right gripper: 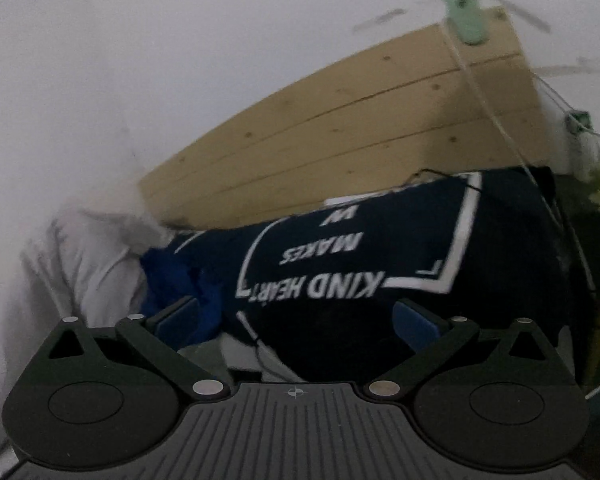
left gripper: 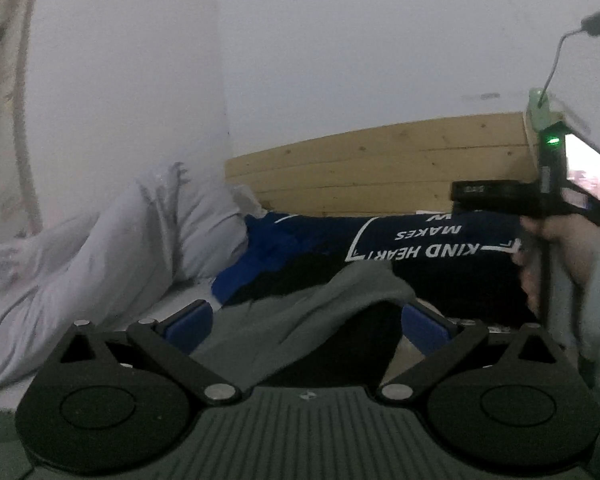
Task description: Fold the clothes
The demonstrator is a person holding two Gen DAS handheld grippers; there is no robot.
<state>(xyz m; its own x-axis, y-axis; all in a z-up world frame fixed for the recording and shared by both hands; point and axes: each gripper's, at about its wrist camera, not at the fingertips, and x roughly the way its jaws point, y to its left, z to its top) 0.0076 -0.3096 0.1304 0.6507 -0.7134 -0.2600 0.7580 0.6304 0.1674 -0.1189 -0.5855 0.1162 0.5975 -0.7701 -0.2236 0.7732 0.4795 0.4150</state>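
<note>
Between the left tool's (left gripper: 306, 320) spread jaws lies grey cloth (left gripper: 300, 312).

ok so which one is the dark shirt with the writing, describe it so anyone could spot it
Start at the pale wooden plank headboard against the white wall. Just below it lies the dark navy printed t-shirt, right of a crumpled bright blue garment. It alone carries white block letters, "KIND HEART MAKES", in a white frame.

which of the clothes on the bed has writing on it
The dark navy garment lying by the wooden headboard: it carries white lettering in a white frame. The bright blue garment and the grey garment in front are plain.
</note>
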